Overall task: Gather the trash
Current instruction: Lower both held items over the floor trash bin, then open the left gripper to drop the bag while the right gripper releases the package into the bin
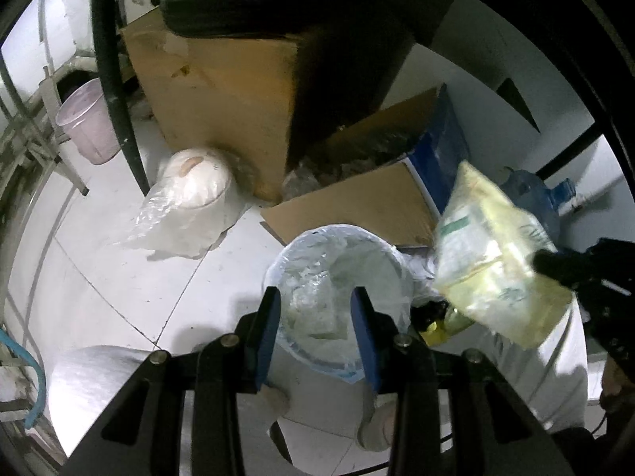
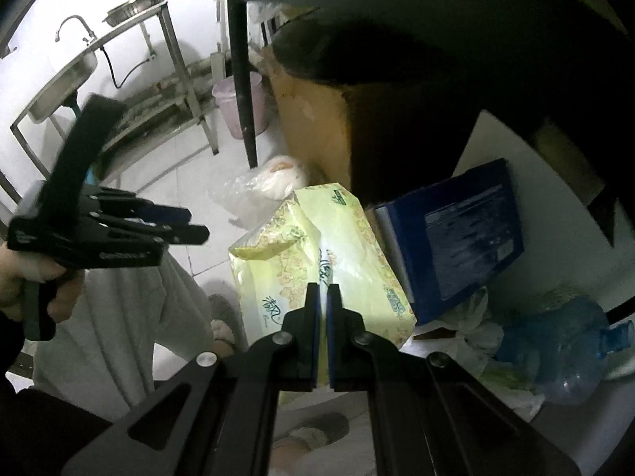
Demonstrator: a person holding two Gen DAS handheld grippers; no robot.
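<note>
Trash, in the shape of a yellow-green tissue pack (image 2: 317, 261), hung pinched in the right gripper (image 2: 322, 289), whose blue-padded jaws were clenched tight on the pack's thin plastic edge. Seen from the left wrist camera, the same pack (image 1: 496, 254) dangled tilted at the right, just beside and slightly above the lined bin (image 1: 341, 277), a round pail with a clear, bluish plastic liner and some pale crumpled material inside. The left gripper (image 1: 315, 305) hovered over that bin with its jaws parted and nothing between them; the bin's rim showed in the gap below. In the right wrist view, the left gripper (image 2: 194, 224) appeared at the left, carried by a hand (image 2: 24, 277) wrapped around its handle.

Behind the bin stood a big cardboard box (image 1: 222, 91), and a blue box (image 2: 460, 238) leaned near the wall. A bagged white appliance (image 1: 194, 182) sat on the tiled floor (image 1: 119, 277) against the cardboard. A pink bucket (image 1: 89, 119) stood farther off near a black table leg (image 1: 115, 71), with a steel sink stand (image 2: 67, 75) beyond it. A blue water jug (image 2: 563, 341) lay on its side by the wall. The person's pale trousers (image 2: 131, 317) and fuzzy slippers (image 2: 305, 436) showed beneath both grippers.
</note>
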